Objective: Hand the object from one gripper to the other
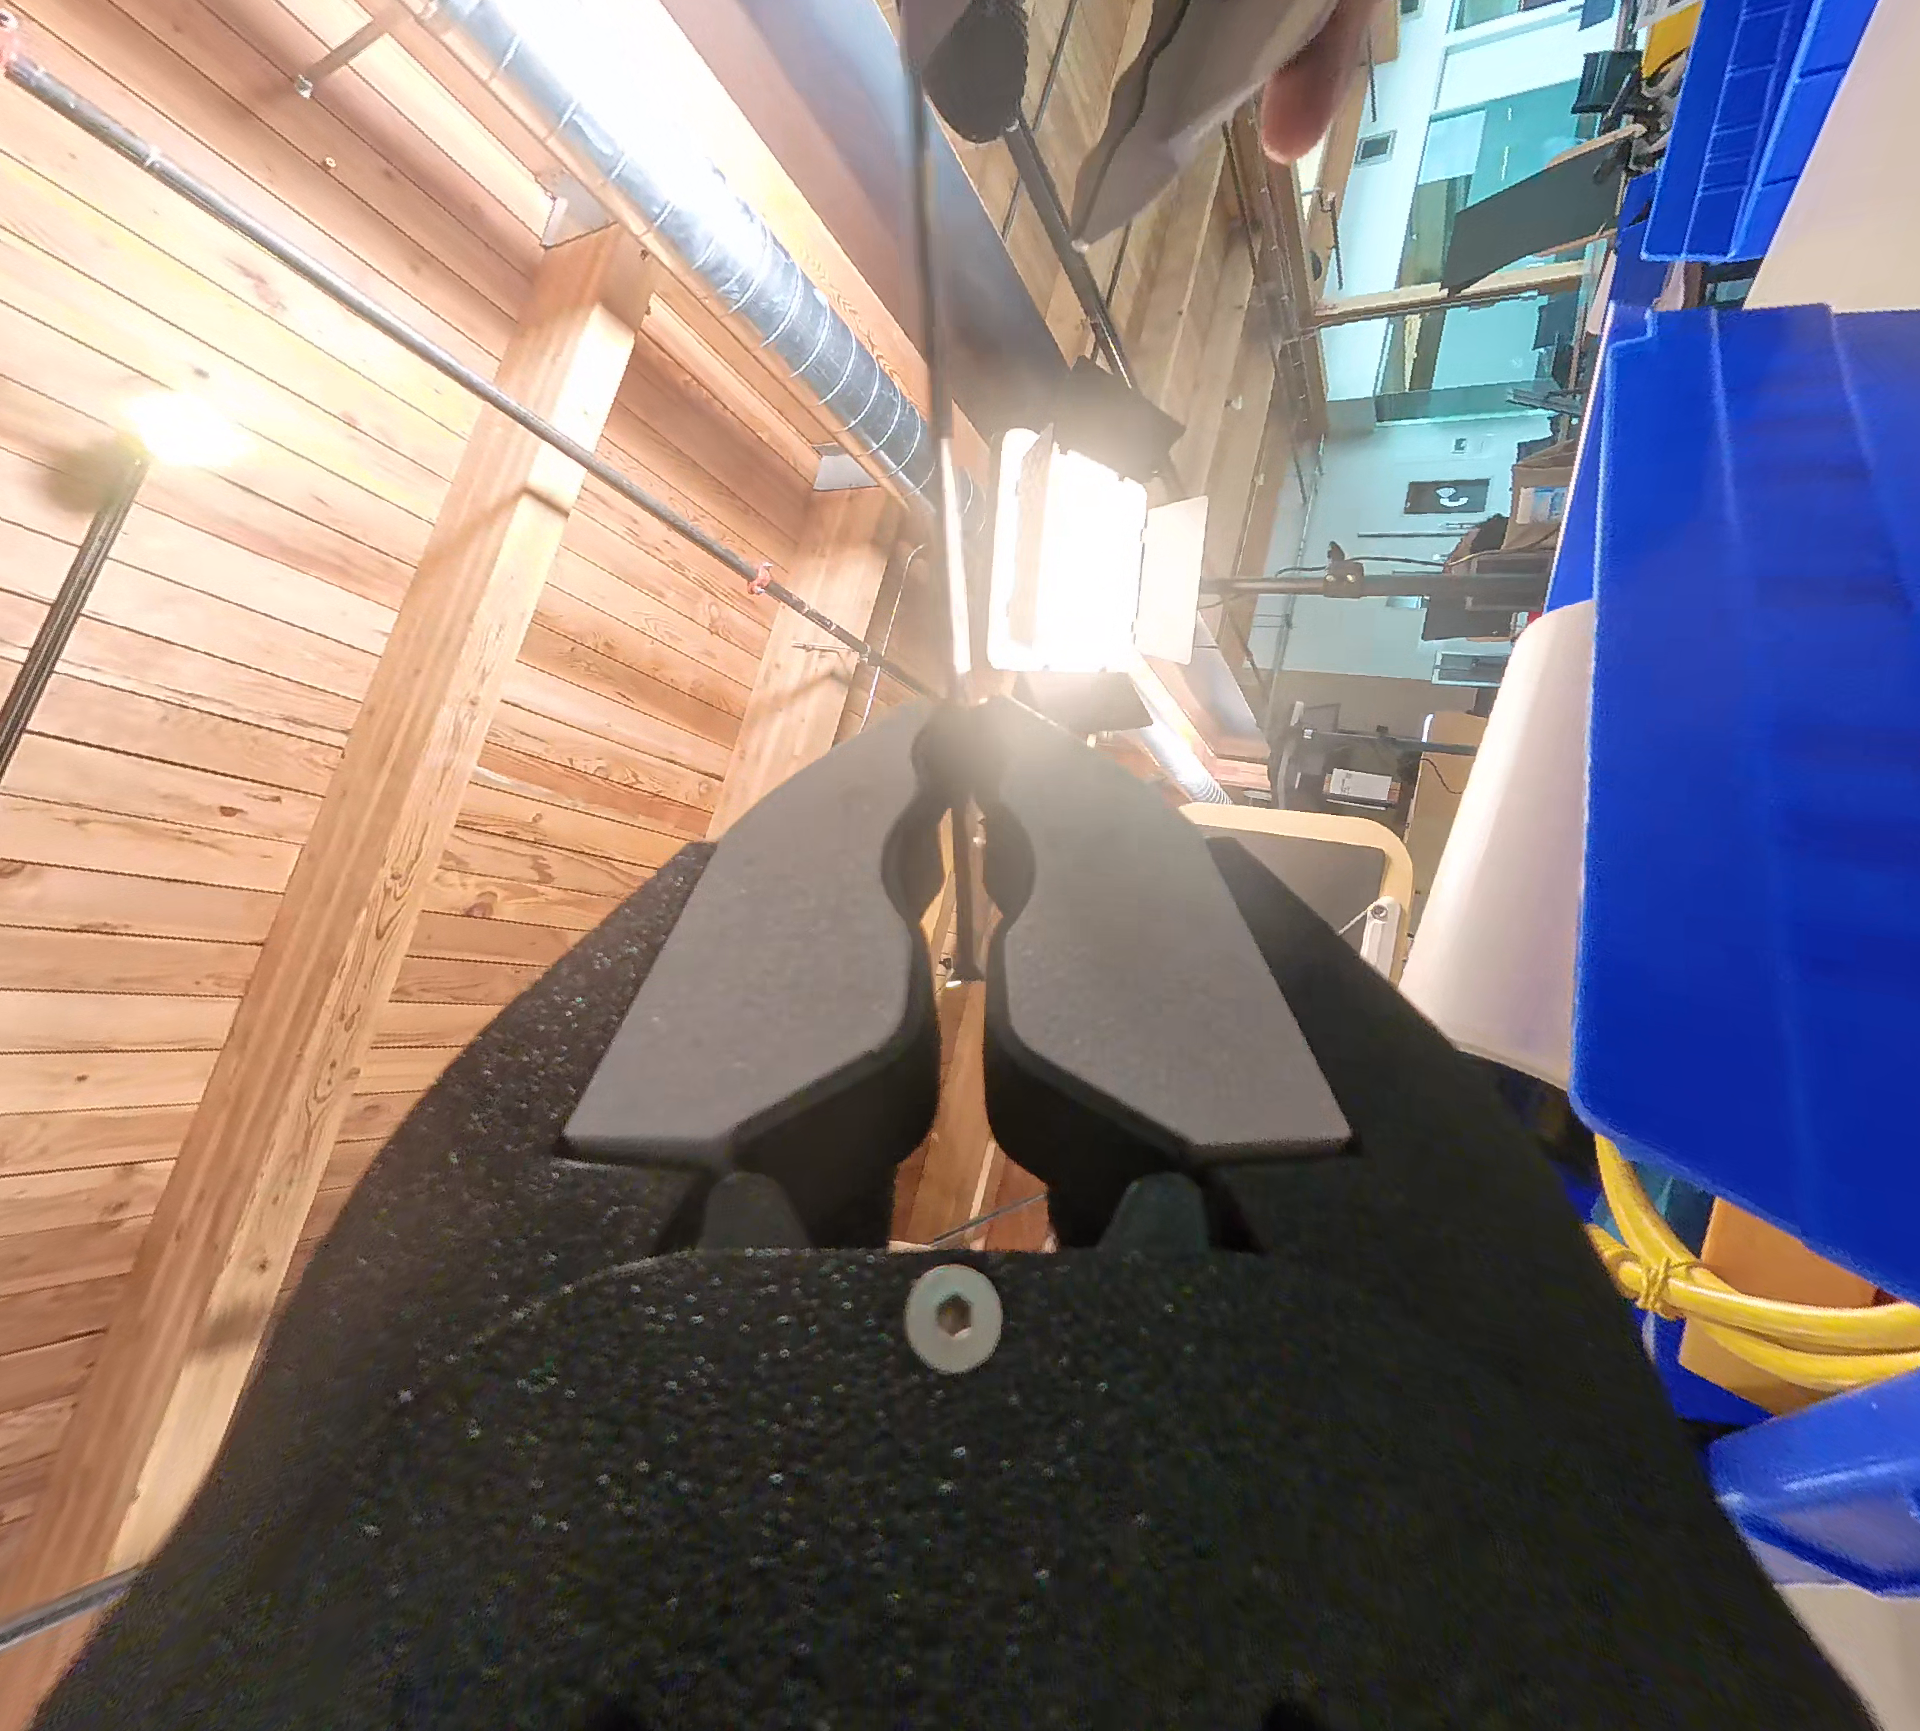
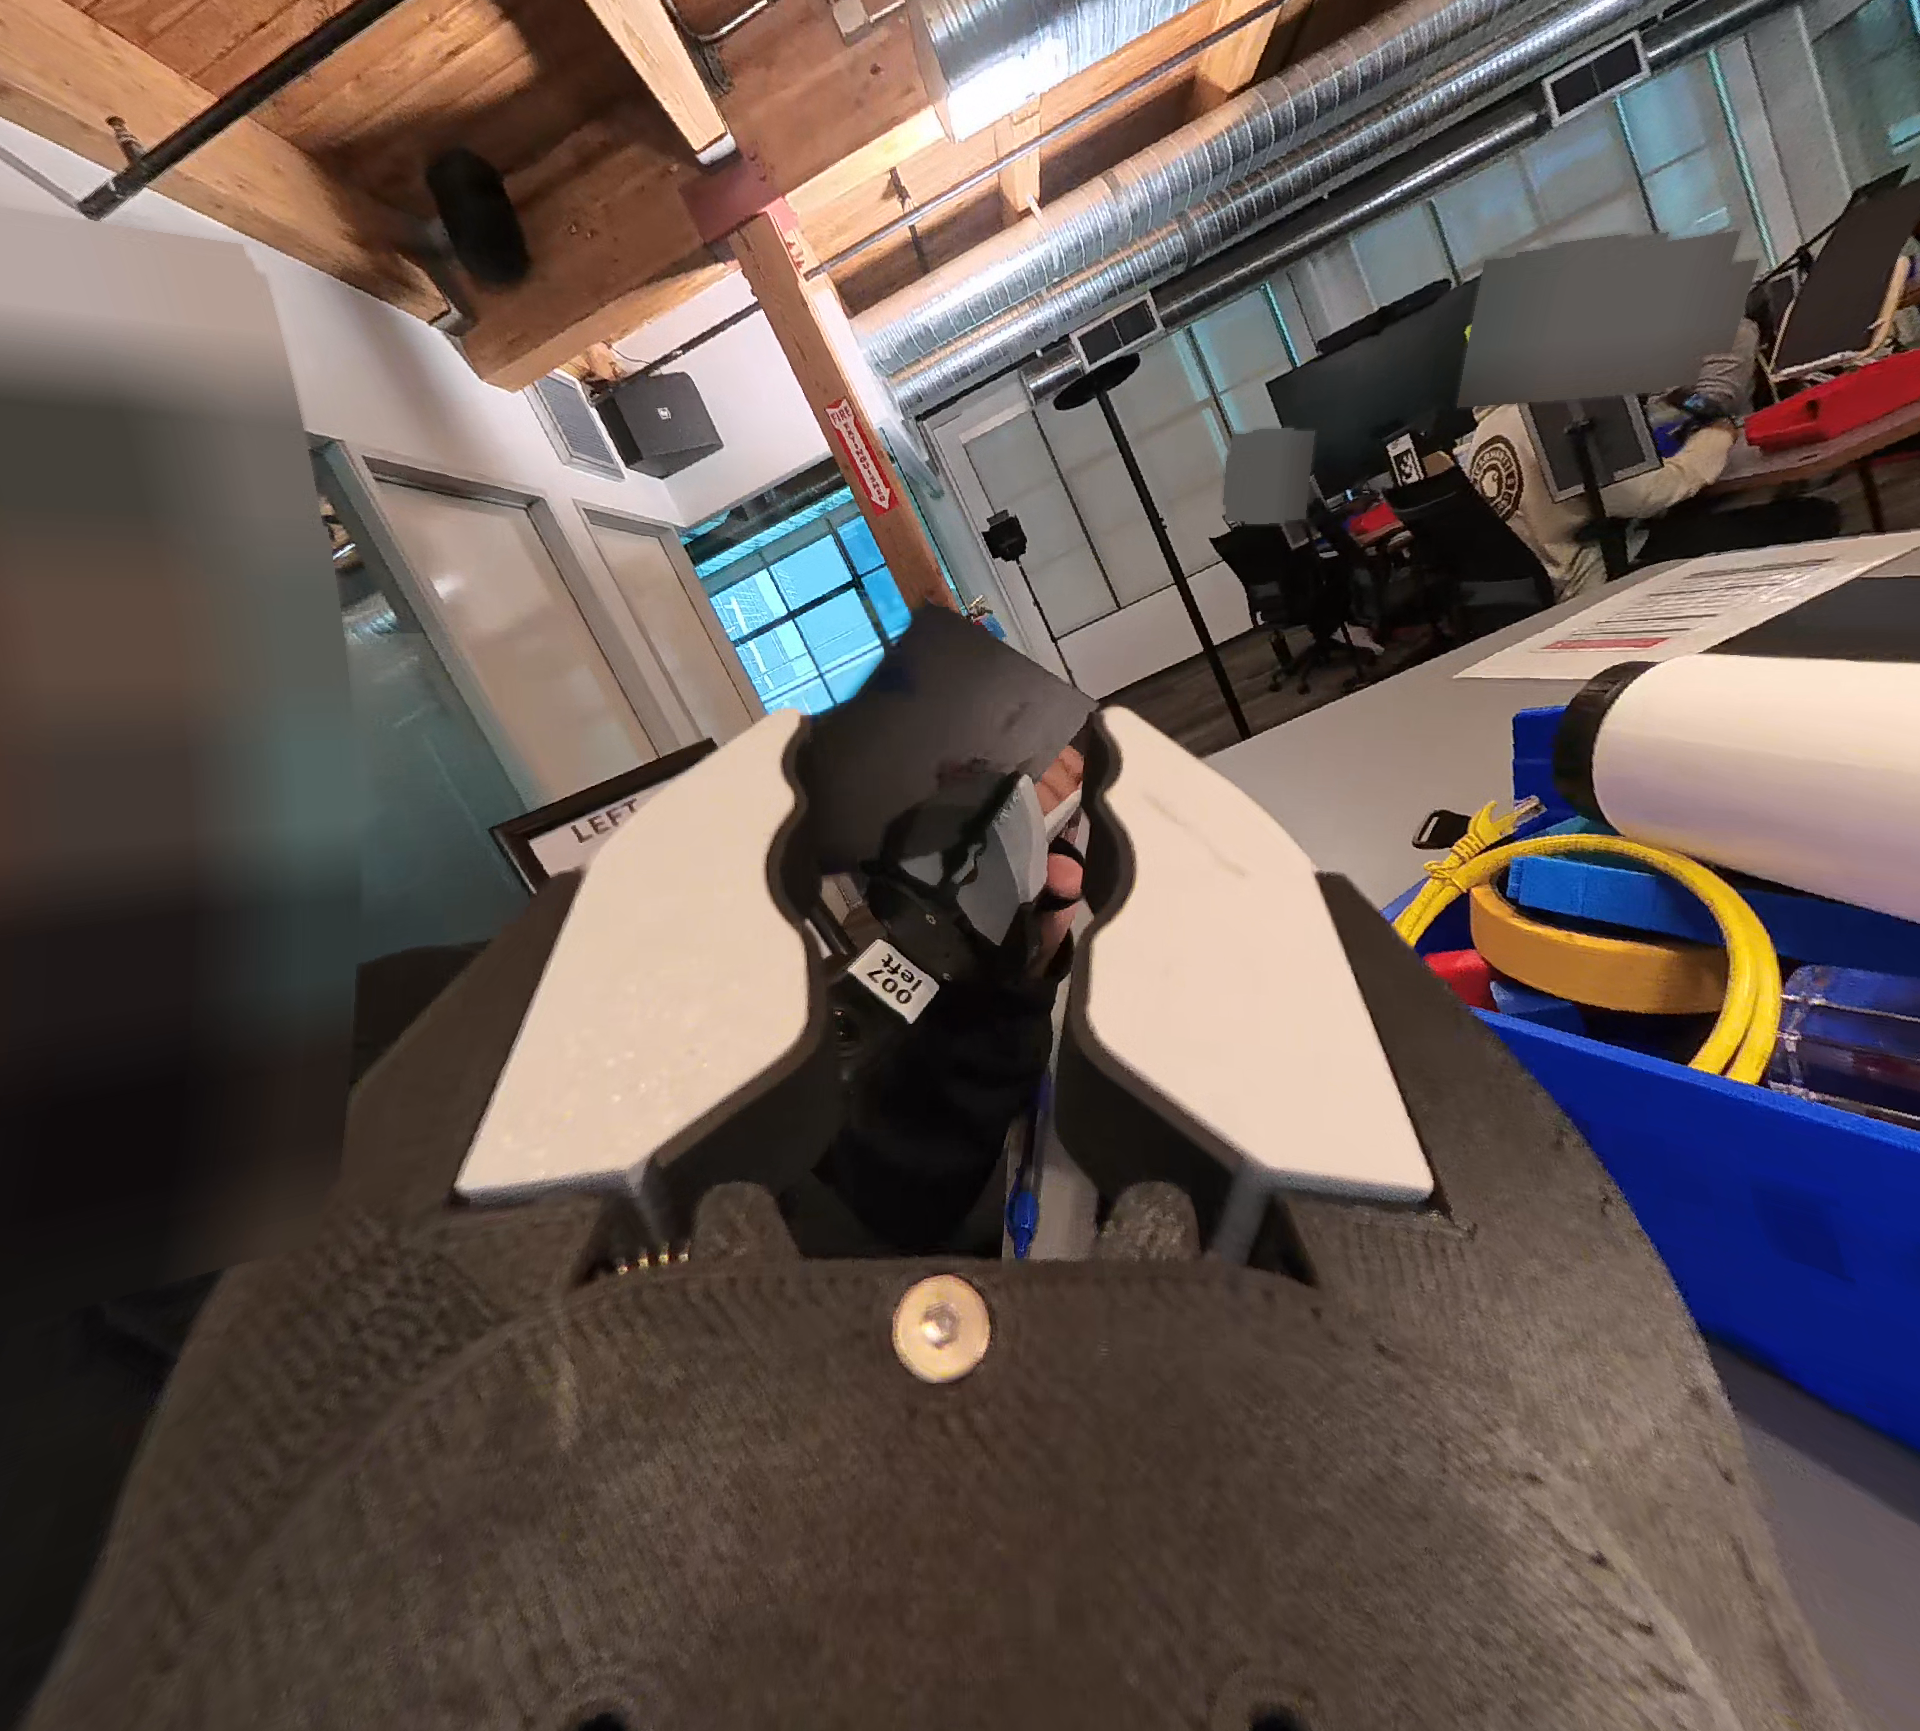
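Left gripper (image 1: 956, 727) was clamped on the thin black sheet (image 2: 935, 694). Right gripper (image 2: 951, 731) was apart, with the sheet's far end between its tips. You needed to close the right squarely before freeing the left.

Your worktop (image 2: 1351, 777) is a pale grey surface, seen on the right of the right wrist view. A blue bin (image 2: 1704, 1193) sits on its near right part. Past the bin, a white printed sheet (image 2: 1704, 601) lies flat toward the far edge, beside a dark panel or mat (image 2: 1860, 616) on its right. Just left of the bin, a small black tag-like piece (image 2: 1439, 827) rests on the grey surface, though you cannot tell what it is. At the left edge, a dark-framed sign (image 2: 582, 824) stands upright. In the left wrist view blue bins (image 1: 1756, 746) fill the right side; the surface under them is hidden.
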Tool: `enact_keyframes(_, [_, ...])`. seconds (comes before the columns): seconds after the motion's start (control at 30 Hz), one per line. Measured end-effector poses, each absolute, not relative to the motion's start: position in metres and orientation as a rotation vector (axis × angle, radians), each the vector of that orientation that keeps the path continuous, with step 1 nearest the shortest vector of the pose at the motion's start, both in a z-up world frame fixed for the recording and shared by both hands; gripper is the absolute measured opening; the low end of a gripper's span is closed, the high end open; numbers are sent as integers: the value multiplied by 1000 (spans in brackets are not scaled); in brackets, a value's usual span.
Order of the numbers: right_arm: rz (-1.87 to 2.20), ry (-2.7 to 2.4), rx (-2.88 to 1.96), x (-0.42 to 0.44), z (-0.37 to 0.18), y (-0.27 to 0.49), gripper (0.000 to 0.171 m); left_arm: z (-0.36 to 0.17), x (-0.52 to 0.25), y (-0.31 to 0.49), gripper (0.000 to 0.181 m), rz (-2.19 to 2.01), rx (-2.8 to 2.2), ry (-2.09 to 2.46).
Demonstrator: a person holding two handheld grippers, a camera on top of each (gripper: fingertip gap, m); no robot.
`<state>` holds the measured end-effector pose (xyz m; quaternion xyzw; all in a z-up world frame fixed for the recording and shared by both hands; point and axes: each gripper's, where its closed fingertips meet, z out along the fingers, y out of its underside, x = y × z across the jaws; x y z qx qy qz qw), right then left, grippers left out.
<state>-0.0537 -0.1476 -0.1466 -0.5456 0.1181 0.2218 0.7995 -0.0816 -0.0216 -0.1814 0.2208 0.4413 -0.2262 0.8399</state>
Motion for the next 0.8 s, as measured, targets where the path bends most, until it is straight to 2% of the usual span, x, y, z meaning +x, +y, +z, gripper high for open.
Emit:
enact_keyframes(0.37, [452, 280, -1299, -55, -165, -134, 46, -192, -75, -24, 3, -440, 494, 964])
enact_keyframes(0.43, [444, 278, -1347, -57, -172, -131, 38, -192, -73, -22, 3, -436, 487, 965])
enact_keyframes(0.57, [396, 255, -1437, -60, -186, -127, 9, -186, -75, -16, 6, -463, 454, 948])
enact_keyframes(0.63, [362, 239, -1453, -59, -189, -126, 5, -183, -76, -14, 14, -515, 431, 955])
enact_keyframes(0.8, [177, 148, -1422, -57, -178, -131, 2, -190, -62, -7, 50, -767, 311, 1146])
